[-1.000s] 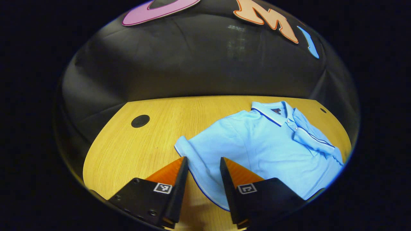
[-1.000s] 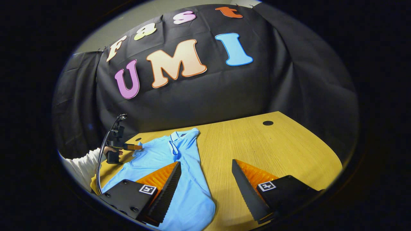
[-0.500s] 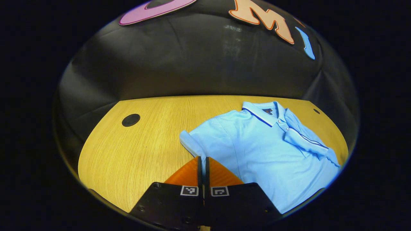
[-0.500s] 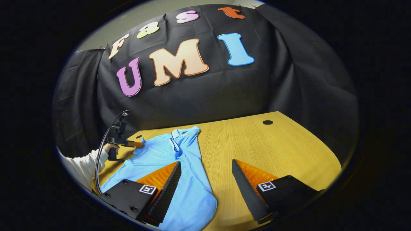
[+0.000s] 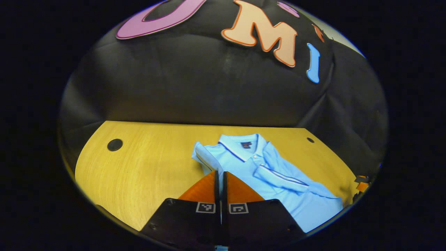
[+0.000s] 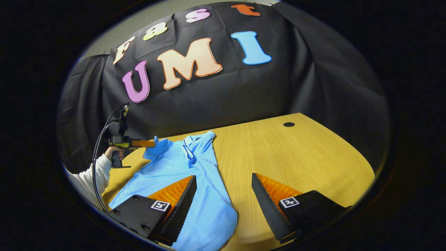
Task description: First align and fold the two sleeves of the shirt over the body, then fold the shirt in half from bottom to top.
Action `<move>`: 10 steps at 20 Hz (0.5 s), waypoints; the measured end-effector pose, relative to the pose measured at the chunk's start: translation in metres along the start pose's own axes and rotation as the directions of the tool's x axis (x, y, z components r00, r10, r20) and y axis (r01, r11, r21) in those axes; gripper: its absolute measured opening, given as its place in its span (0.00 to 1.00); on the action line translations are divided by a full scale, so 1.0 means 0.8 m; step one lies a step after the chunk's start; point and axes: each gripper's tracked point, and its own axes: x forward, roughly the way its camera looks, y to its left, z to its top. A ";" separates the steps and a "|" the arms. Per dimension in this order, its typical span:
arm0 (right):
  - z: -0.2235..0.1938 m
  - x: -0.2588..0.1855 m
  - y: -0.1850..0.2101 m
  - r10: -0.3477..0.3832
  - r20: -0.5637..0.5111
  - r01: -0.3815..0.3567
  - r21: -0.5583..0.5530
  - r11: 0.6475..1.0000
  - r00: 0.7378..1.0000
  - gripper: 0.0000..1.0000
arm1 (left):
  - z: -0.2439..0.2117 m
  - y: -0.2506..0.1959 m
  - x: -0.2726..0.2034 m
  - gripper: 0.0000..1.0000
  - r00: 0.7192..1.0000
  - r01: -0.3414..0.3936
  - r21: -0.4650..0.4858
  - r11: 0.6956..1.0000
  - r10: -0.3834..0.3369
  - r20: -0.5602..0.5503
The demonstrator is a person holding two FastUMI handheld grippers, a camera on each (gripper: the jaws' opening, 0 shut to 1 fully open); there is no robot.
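The light blue polo shirt (image 6: 181, 170) lay on the wooden table (image 6: 296, 157), collar toward the black cloth wall, its hem toward the near edge. One sleeve (image 5: 278, 176) was folded across the chest, a dark piping line marking its cuff. The other sleeve (image 6: 155, 148) was raised off the table, pinched in the left gripper (image 6: 148, 143), whose fingers were closed together on the fabric; in the left gripper view that gripper (image 5: 219, 177) showed its fingers pressed flat against each other with blue cloth between, though the exact hold on the cuff was partly hidden. A hand (image 6: 113, 151) in a white sleeve (image 6: 92, 174) held that tool. The right gripper (image 6: 223, 195) hovered with its fingers spread wide, one over the shirt's lower body and one over bare table, holding nothing. A dark round hole (image 6: 289, 124) sat in the tabletop well apart from the shirt.
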 end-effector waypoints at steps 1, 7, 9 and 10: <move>-0.003 -0.001 0.000 -0.001 -0.004 0.001 0.002 1.000 1.000 0.98 | 0.007 -0.018 0.005 0.00 1.000 0.023 0.019 1.000 -0.023 0.001; -0.012 -0.011 0.003 -0.004 -0.011 0.004 0.009 1.000 1.000 0.98 | 0.006 -0.121 0.043 0.00 0.989 0.145 0.091 0.985 -0.141 -0.042; -0.015 -0.016 0.006 0.001 -0.012 -0.001 0.007 1.000 1.000 0.98 | -0.006 -0.151 0.056 0.00 0.983 0.175 0.109 0.979 -0.168 -0.068; -0.015 -0.017 0.007 0.002 -0.011 -0.002 0.006 1.000 1.000 0.98 | -0.012 -0.162 0.062 0.00 0.981 0.186 0.119 0.975 -0.177 -0.081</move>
